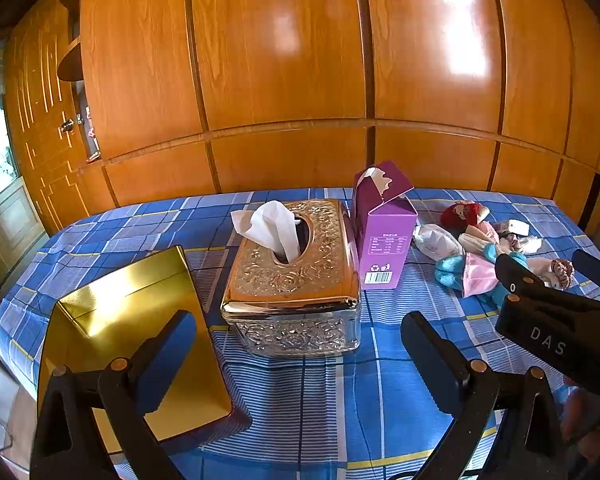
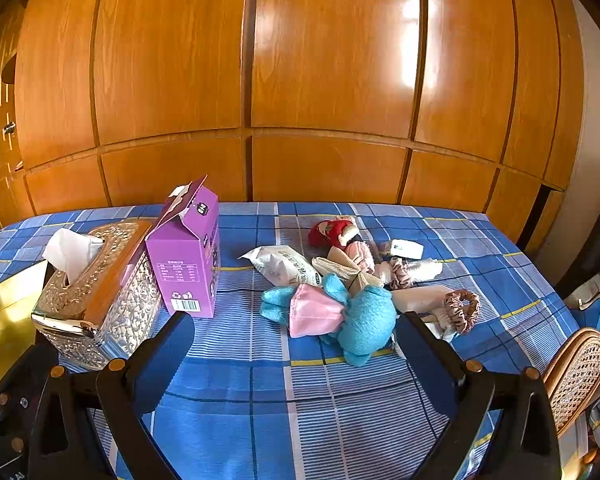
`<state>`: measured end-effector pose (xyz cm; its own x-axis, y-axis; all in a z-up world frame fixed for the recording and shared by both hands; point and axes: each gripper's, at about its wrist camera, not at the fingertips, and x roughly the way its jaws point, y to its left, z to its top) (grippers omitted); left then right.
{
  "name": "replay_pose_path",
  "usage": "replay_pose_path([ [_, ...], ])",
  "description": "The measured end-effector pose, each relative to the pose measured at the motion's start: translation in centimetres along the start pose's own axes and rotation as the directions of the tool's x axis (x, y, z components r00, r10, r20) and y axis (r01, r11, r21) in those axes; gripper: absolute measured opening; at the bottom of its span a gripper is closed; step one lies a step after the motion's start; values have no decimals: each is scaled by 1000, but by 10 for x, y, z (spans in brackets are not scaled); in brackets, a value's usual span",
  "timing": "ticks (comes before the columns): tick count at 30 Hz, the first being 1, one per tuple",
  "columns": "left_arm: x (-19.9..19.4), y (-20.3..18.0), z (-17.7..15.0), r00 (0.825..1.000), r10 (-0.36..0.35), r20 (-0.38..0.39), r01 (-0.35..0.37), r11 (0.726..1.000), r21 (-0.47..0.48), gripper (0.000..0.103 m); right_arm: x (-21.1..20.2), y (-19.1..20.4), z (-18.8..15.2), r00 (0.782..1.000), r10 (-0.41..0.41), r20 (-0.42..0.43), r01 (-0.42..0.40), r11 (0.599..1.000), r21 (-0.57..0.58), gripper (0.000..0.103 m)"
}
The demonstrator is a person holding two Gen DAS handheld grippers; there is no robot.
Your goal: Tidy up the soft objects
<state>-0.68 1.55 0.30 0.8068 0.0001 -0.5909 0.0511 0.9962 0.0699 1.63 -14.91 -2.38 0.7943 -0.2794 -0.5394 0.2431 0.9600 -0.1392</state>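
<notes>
- Pile of soft objects (image 2: pixel 352 280) lies at 1 o'clock of the right gripper (image 2: pixel 296 356), long axis running 10 to 4 o'clock.
- Blue plush (image 2: pixel 370 320) points toward 4 o'clock.
- Right gripper and left gripper (image 1: pixel 300 360) both gape wide, empty.

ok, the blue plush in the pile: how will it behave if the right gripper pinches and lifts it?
The blue plush toy looks fuzzy and stuffed, so it will probably squash under the pads and hang floppy. The pink face mask lies draped across it and may drag along or slide off. It is likely light; the right gripper is open just short of it.
</notes>
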Motion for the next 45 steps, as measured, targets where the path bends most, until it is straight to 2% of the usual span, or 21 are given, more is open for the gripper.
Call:
replay_pose_path([
  [14,0,-7,-1,1000,-5,-4,5,1000,20,103,5,-27,6,999,-36,4,36,998,60,103],
  [20,2,-16,-1,1000,-27,-2,27,998,56,103,11,-67,16,997,-82,0,81,987,136,103],
  [24,1,-28,0,996,-89,1,88,989,117,103,16,-106,20,993,-113,-16,114,972,204,103],
  [26,2,-38,2,990,-140,-12,140,977,162,103,20,-125,20,991,-128,-28,131,964,232,103],
  [28,5,-49,4,986,-162,-42,167,966,196,103,24,-147,21,989,-140,-44,147,950,274,103],
  [32,16,-72,7,964,-239,-119,261,936,235,103,31,-184,17,987,-144,-67,159,922,354,103],
  [34,19,-87,9,945,-292,-148,322,910,262,103,36,-203,13,991,-104,-90,132,896,424,103],
  [37,24,-109,11,931,-336,-145,365,878,311,103,43,-220,6,993,-49,-106,96,860,501,103],
  [39,33,-122,14,911,-376,-170,412,859,306,102,50,-225,-1,993,-5,-115,67,834,547,103],
  [41,43,-131,18,899,-396,-188,436,851,292,101,57,-227,-7,991,28,-129,52,814,578,103],
  [44,58,-155,23,893,-398,-212,449,828,337,89,60,-223,-7,992,41,-119,34,820,571,102],
  [45,61,-163,26,891,-401,-213,453,817,356,88,62,-222,-7,991,40,-125,39,822,568,102],
])
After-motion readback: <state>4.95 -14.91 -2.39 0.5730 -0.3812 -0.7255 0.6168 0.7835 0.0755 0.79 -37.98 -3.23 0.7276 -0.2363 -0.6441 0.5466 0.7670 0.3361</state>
